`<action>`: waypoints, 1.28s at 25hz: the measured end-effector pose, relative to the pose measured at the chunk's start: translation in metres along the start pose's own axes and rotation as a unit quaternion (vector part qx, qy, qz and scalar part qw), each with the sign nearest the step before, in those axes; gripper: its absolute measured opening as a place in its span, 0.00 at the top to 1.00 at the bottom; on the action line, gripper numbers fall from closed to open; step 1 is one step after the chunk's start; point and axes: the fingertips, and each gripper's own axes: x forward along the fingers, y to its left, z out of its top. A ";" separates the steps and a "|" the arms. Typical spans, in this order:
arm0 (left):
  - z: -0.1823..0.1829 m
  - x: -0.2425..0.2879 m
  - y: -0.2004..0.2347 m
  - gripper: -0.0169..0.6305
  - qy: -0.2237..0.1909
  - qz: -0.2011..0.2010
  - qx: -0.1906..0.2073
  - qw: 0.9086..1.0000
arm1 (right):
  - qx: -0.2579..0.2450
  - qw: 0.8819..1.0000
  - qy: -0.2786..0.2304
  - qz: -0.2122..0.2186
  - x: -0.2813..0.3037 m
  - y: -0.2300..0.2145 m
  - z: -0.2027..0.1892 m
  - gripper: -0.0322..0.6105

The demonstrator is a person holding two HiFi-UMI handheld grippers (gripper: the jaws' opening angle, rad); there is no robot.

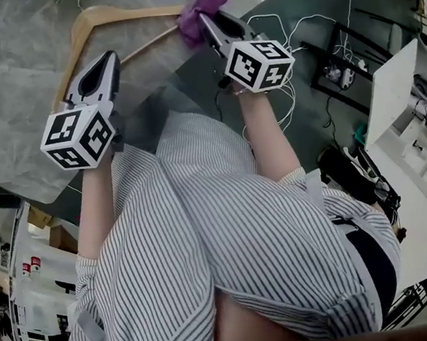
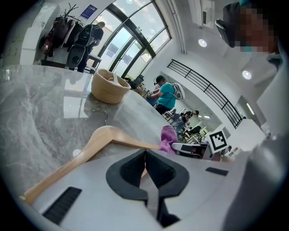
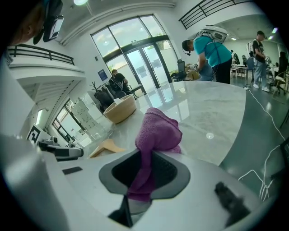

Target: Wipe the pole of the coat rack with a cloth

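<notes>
From up here I see a grey marble table (image 1: 16,90) with dark floor beyond its edge, where white cables (image 1: 296,26) trail, and a white shelf unit (image 1: 416,139) stands off to my right. On the table there is one woven basket (image 2: 109,85), well apart from the work, and one wooden hanger (image 1: 89,22) lying flat. Far behind, a person in a teal shirt (image 2: 165,92) bends over another table, and a stand hung with bags (image 2: 58,29) is by the windows. Nothing stands between my two tools and the hanger. The left gripper (image 1: 113,56) has its jaws pressed together at the tips. It sits low over the hanger's thin lower bar, and a sliver of wood shows through the gap behind the tips, but I cannot tell whether the bar is actually pinched. The right gripper (image 1: 202,21) is clamped on the one purple cloth (image 3: 156,133), which bunches out past its tips. The bundle rests at the right end of the hanger, touching the wood there.
</notes>
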 end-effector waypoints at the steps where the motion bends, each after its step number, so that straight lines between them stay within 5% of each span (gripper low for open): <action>1: -0.001 -0.001 0.001 0.95 -0.001 0.002 -0.001 1.000 | -0.003 1.000 0.002 0.001 0.000 0.001 0.000 0.83; 12: -0.002 -0.010 0.015 0.95 -0.014 0.016 -0.019 1.000 | -0.027 0.999 0.014 0.010 0.012 0.016 0.007 0.83; 32: -0.055 -0.015 0.047 0.95 0.062 0.030 -0.040 0.997 | -0.054 0.998 0.034 0.017 0.023 0.043 0.007 0.83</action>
